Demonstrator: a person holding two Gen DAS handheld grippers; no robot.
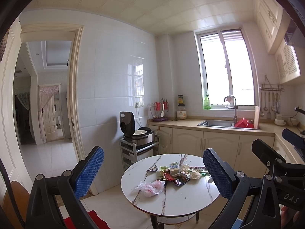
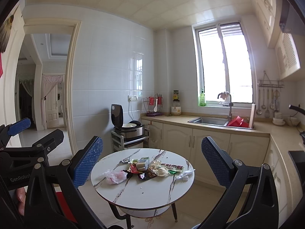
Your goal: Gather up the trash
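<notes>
- Left gripper [image 1: 153, 171], black frame with blue ribbed pads: jaws spread wide, nothing between them. Held up and level, aimed across the room, which frames the work area rather than reaching for anything.
- Right gripper [image 2: 152, 161], same build: jaws likewise wide apart and empty. It sits just beside the left one; each shows at the edge of the other's view, so both are carried side by side at about the same height.
- Round white marble-patterned bench with dark legs [image 1: 171, 202]: stands ahead of and below both pairs of jaws, well apart from them. No contact yet.
- Heap of mixed snack wrappers and small cartons [image 1: 176, 172]: lies at the far middle of the bench top, seen through the gap of both jaws. This is the trash to collect; bunched in one pile, likely so it can be cleared from one spot.
- Crumpled clear plastic bag with pink inside [image 1: 150, 188]: just beside the heap, toward the left jaw, slightly nearer the grippers. Soft and loose; judged to need a pinch on a fold.
- Long red-and-white printed packet [image 2: 172, 167]: at the heap's edge on the right-jaw side, lying flat.
- Crumpled white tissue-like lump [image 2: 162, 170]: touching the heap, near the packet.
- No bin is clearly seen in either view.
- Judgement: task not begun; the open jaws suit an approach, and the next move calls for lowering toward the bench.
</notes>
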